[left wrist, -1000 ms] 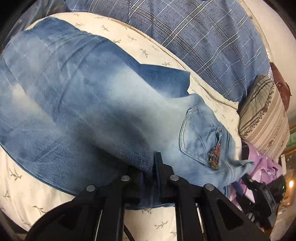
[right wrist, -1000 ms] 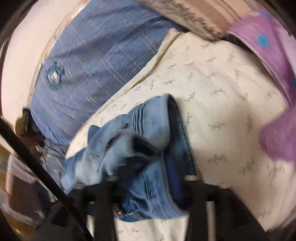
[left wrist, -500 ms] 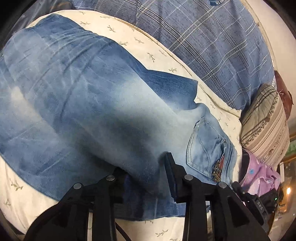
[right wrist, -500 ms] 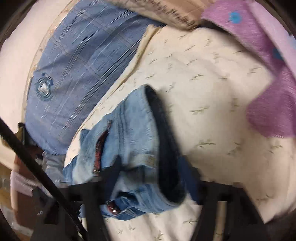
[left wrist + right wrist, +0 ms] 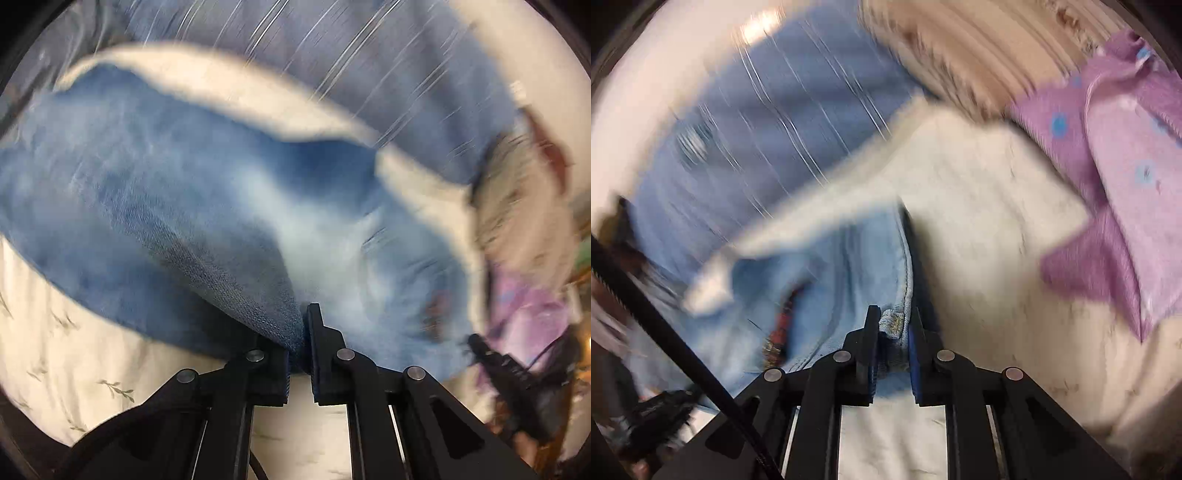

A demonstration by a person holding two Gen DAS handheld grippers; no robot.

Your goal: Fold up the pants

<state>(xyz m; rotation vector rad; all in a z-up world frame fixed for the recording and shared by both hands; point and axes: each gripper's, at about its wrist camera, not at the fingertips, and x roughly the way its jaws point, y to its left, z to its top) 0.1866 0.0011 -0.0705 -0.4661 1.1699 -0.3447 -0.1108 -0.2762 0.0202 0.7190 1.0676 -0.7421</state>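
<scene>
**Denim pinched at two points over a sprigged sheet**

Left gripper (image 5: 303, 332): fingers pressed together on a fold of the blue jeans (image 5: 192, 206), the cloth rising taut to the pinch. Right gripper (image 5: 893, 332): jaws closing, the thick seamed edge of the jeans (image 5: 849, 266) between its pads. The faded jeans lie spread on the cream leaf-print sheet (image 5: 55, 354), reaching toward its far edge by a blue checked cover (image 5: 757, 147). Both views are motion-blurred.

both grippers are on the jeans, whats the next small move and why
Probably lift both together and carry the pinched edge across to start the fold. The left gripper is shut on a tented fold of the jeans; the right gripper is closing on the thick seamed edge, and most denim lies on the sheet.
</scene>
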